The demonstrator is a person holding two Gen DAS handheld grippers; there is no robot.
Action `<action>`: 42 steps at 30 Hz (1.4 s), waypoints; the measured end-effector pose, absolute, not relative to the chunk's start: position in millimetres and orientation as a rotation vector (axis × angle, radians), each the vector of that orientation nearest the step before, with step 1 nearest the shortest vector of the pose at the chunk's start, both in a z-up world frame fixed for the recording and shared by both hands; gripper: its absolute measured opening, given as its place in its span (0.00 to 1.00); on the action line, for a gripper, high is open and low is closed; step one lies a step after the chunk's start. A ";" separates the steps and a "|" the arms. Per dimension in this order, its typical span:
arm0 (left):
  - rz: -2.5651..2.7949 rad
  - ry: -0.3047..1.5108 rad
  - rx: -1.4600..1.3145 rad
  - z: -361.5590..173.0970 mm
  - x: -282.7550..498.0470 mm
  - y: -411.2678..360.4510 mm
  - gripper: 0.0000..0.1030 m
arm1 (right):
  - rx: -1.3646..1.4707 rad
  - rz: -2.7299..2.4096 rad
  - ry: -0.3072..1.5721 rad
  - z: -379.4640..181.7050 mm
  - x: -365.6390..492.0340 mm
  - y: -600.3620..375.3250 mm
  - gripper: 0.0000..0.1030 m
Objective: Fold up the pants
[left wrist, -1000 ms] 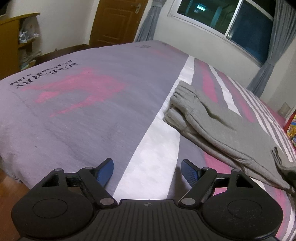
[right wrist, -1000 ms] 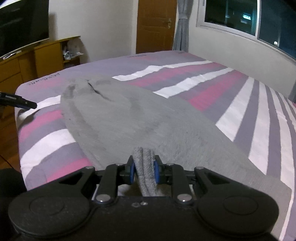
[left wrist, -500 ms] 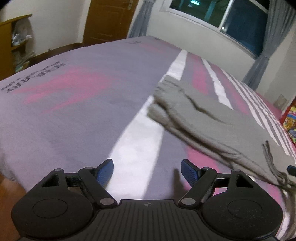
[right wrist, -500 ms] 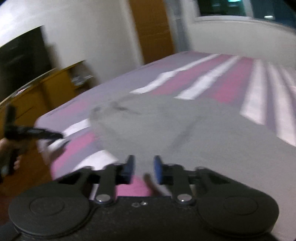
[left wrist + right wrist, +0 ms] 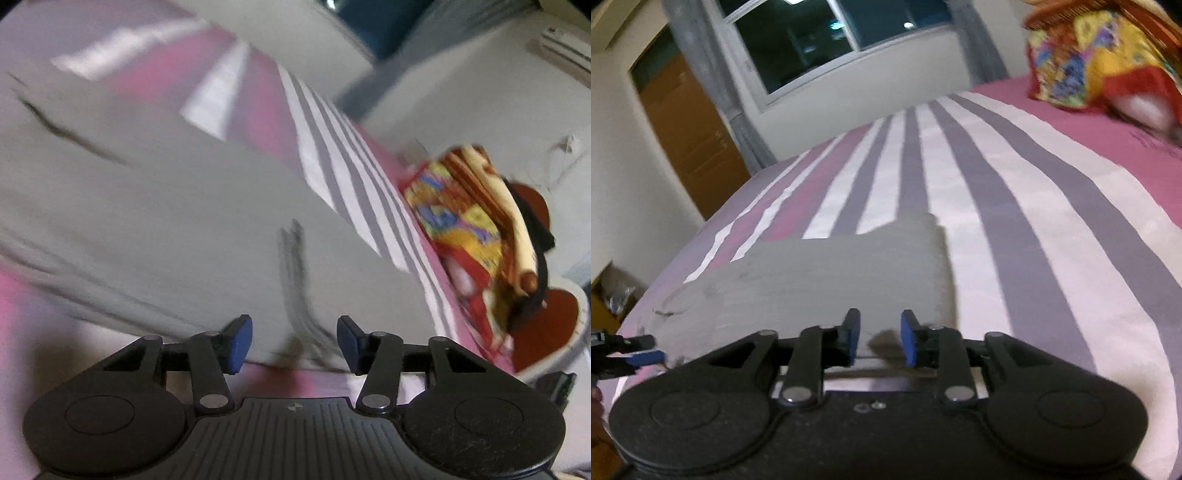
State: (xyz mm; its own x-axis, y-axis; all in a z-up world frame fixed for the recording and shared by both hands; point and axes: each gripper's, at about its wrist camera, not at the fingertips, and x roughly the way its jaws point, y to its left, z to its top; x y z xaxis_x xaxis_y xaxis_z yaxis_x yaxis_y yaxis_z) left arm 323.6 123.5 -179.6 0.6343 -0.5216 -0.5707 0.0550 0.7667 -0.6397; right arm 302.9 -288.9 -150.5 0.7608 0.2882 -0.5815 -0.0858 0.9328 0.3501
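Observation:
The grey pants (image 5: 155, 206) lie folded lengthwise on the striped bed cover. In the left wrist view, my left gripper (image 5: 291, 341) is open and empty, just above the near edge of the pants where a dark drawstring (image 5: 295, 266) lies. In the right wrist view the pants (image 5: 827, 273) show as a flat grey slab. My right gripper (image 5: 877, 341) is open and empty, low over their near edge. The left gripper's fingertips (image 5: 639, 352) show at the far left of that view.
The bed cover (image 5: 1015, 206) has pink, white and grey stripes. A colourful folded blanket (image 5: 469, 221) sits at the head of the bed, also in the right wrist view (image 5: 1097, 62). A window (image 5: 827, 40), curtains and a wooden door (image 5: 690, 136) are behind.
My right gripper let go of the pants' edge and opened, then swung toward the head of the bed. My left gripper moved in over the pants' near edge and narrowed somewhat.

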 end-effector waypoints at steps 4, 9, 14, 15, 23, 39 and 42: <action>-0.392 0.921 -0.671 -196.8 340.7 96.5 0.50 | 0.314 0.182 0.710 -159.0 303.6 -288.1 0.27; -0.424 0.946 -0.801 -214.5 352.4 92.6 0.50 | 0.353 0.182 0.714 -164.8 304.9 -292.9 0.29; -0.422 0.898 -0.704 -212.5 358.4 76.2 0.16 | 0.381 0.172 0.717 -168.5 306.1 -301.2 0.29; -0.432 0.862 -0.702 -206.8 359.4 83.1 0.15 | 0.382 0.174 0.716 -167.5 305.8 -300.8 0.29; -0.403 0.827 -0.489 -204.7 357.7 92.3 0.12 | 0.354 0.199 0.736 -177.5 303.0 -299.6 0.35; -0.390 0.819 -0.303 -180.1 365.8 70.7 0.18 | 0.262 0.205 0.772 -174.4 315.7 -294.3 0.39; -0.310 0.744 -0.170 -163.8 370.5 62.6 0.57 | 0.226 0.199 0.733 -161.4 335.4 -295.5 0.38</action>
State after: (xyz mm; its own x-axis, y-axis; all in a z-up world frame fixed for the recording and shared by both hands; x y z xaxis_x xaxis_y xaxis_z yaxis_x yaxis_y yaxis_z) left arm 370.5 62.6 -163.8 0.6932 -0.3362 -0.6375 0.2169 0.9408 -0.2603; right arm 335.4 -295.5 -161.4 0.7262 0.2579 -0.6373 -0.1005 0.9568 0.2727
